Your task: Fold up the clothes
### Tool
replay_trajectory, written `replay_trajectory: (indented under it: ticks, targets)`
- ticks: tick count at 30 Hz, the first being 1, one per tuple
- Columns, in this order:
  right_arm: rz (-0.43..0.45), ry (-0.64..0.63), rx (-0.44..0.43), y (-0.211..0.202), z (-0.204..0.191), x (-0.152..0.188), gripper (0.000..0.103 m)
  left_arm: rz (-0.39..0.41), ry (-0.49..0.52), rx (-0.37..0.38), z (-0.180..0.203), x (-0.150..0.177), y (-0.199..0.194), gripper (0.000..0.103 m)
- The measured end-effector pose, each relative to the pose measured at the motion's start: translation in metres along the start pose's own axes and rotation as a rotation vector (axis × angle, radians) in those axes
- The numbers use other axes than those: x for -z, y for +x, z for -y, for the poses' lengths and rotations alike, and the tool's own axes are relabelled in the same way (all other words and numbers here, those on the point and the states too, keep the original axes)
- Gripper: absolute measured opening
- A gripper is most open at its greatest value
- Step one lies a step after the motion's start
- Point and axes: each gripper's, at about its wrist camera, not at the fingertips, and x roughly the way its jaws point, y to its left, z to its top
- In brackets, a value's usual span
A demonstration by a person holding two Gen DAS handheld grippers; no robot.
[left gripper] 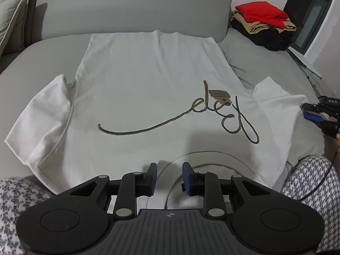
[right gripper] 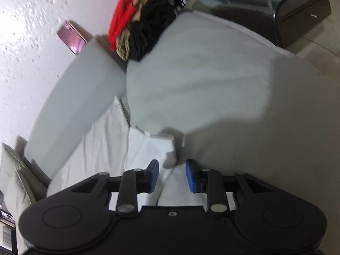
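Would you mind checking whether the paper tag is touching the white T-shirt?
Touching. The left wrist view shows the paper tag lying flat on the white T-shirt, across its script lettering, with no gap visible.

This is a home, probably a living room. A grey sofa [left gripper: 131,10] with a cushion [left gripper: 12,19] stands against a textured white wall [right gripper: 31,21], a pile of folded clothes [left gripper: 263,23] lies on it, and a glass side table [right gripper: 276,2] stands nearby.
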Motion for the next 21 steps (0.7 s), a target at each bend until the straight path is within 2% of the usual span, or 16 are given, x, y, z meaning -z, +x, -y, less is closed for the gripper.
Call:
replay_trajectory:
  ticks: [3,6,12,16,19,21]
  targets:
    - [0.039,-0.027,-0.007,0.01,-0.003,-0.002,0.026,0.002,0.013,-0.002,0.003,-0.001,0.003,0.026]
    - [0.072,-0.031,0.001,0.013,-0.011,-0.006,0.002,0.001,0.034,-0.014,0.004,-0.002,0.004,0.026]
    - [0.124,0.095,0.029,-0.013,-0.039,-0.023,0.002,-0.039,0.032,-0.013,0.002,-0.001,0.014,0.024]
    - [0.108,0.032,0.192,-0.005,-0.058,-0.03,0.002,-0.048,0.053,-0.02,0.004,-0.001,0.018,0.025]
    - [0.055,-0.003,0.321,0.011,-0.05,-0.024,0.005,-0.042,0.057,-0.016,0.003,0.001,0.018,0.025]
    - [0.044,-0.02,0.361,0.011,-0.042,-0.019,0.004,-0.034,0.058,-0.015,0.002,0.001,0.014,0.025]
